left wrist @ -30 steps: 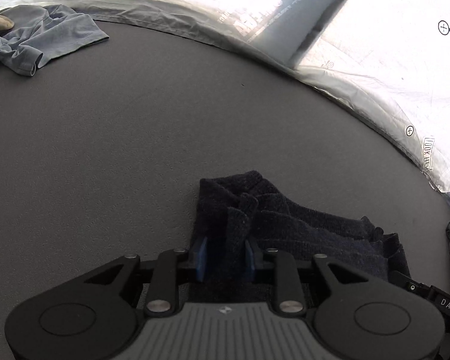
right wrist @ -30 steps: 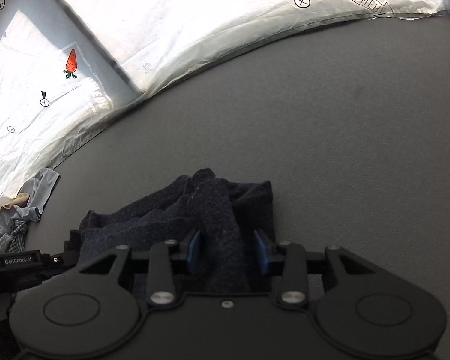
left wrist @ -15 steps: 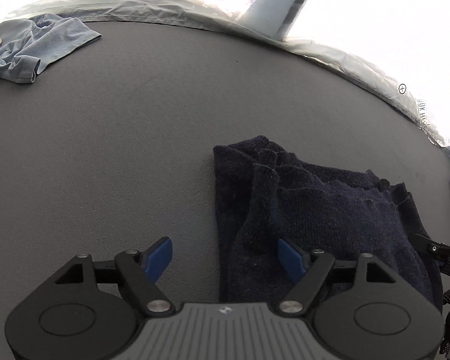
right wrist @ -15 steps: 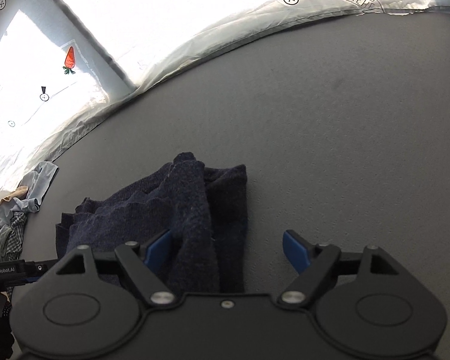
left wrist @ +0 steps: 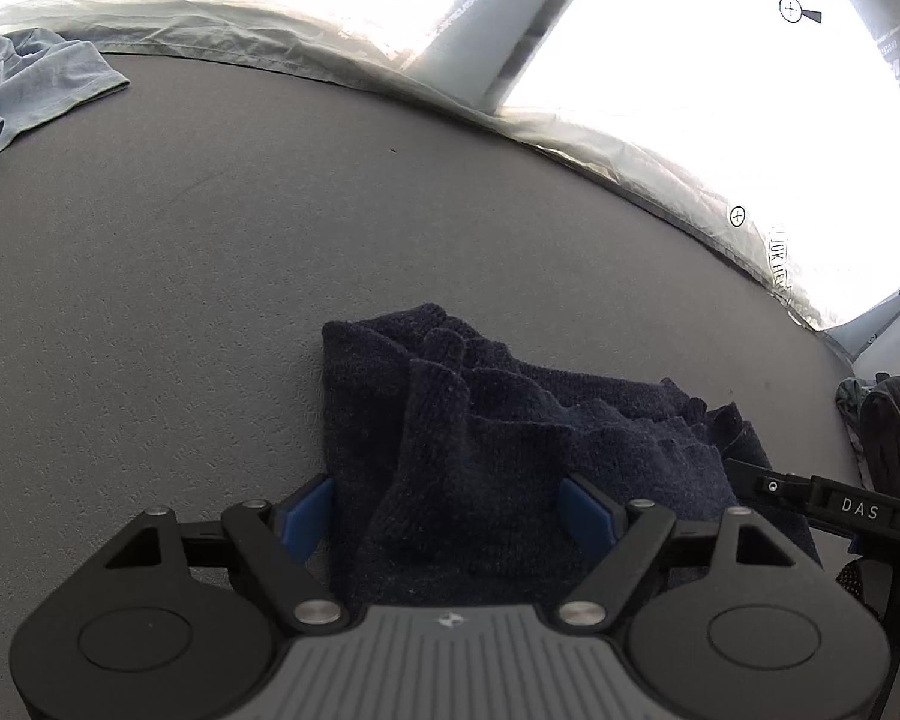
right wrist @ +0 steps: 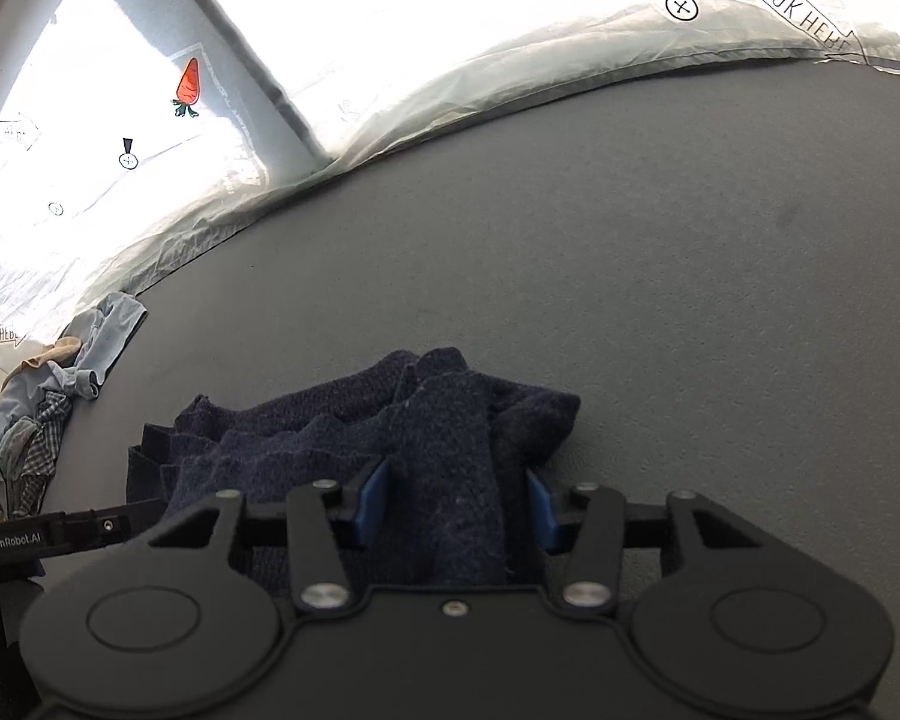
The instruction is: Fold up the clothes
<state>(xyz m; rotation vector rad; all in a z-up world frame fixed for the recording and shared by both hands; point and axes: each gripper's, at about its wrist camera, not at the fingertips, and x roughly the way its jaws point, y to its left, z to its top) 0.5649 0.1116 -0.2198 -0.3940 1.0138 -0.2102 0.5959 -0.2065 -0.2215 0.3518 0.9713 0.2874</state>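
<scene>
A: Item one, the principal article?

B: A dark navy knitted garment [left wrist: 510, 450] was recorded, bunched in folds on the grey table surface [left wrist: 210, 300], at the near edge of both wrist views.

A: Item two, the left gripper [left wrist: 450, 510]?

B: Its jaws were noted as closing, with a raised fold of the knit between them. The blue pads [left wrist: 306, 516] were seen standing clear of the cloth on the left side; on the right side contact could not be judged with certainty, as the pad was partly hidden by the fabric. No grip was recorded.

A: Item three, the right gripper [right wrist: 456, 504]?

B: It was entered as closing as well, its jaws drawn narrow about an upright ridge of the same garment [right wrist: 438, 450], and the pads [right wrist: 372, 498] were seen pressed against the knit on both sides.

A: Sundries?

B: A pale blue garment [left wrist: 36, 84] was listed at the far left of the table, well apart from the navy one. A heap of mixed clothes [right wrist: 36, 420], checked and blue among them, was logged at the table's left edge. Translucent printed sheeting [right wrist: 510, 72] was noted behind the table.
</scene>
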